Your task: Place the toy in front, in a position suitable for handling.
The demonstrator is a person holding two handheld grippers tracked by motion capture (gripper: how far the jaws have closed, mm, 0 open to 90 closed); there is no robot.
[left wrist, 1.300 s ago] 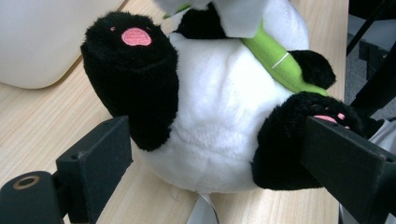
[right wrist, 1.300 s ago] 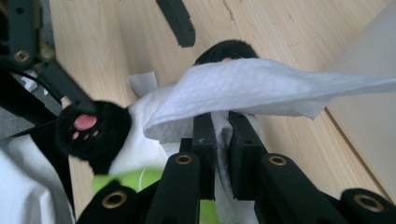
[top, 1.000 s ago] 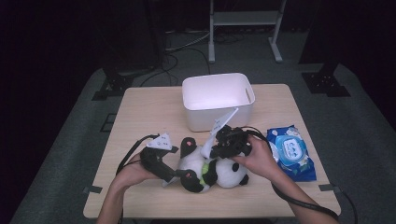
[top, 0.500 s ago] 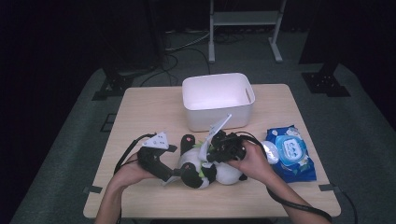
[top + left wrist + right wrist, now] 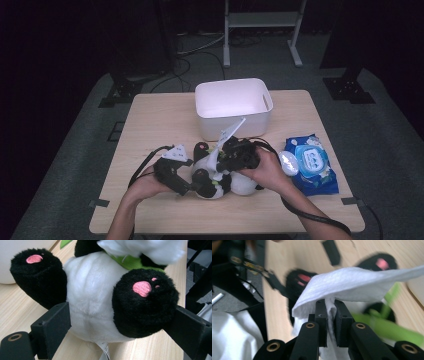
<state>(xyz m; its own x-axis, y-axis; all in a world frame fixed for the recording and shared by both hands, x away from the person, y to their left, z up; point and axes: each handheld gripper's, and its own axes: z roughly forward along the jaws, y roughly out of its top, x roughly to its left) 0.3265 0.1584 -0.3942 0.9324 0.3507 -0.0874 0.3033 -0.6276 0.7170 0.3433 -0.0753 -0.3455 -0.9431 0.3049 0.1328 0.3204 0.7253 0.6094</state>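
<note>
A black-and-white plush panda with a green ribbon lies on the wooden table near its front edge. My left gripper comes in from the left and is shut on the panda's lower body. In the left gripper view one jaw lies against the white belly and the other against a black foot with a pink pad. My right gripper hovers just over the panda, shut on a white wipe. In the right gripper view the wipe is pinched between the jaws of the right gripper and drapes over the panda.
A white plastic bin stands behind the panda at the table's middle. A blue pack of wet wipes lies to the right, next to the right hand. Cables trail from both grippers toward the front edge.
The right gripper with the wipe has edged slightly left and lower onto the panda. The left gripper has kept its hold and place.
</note>
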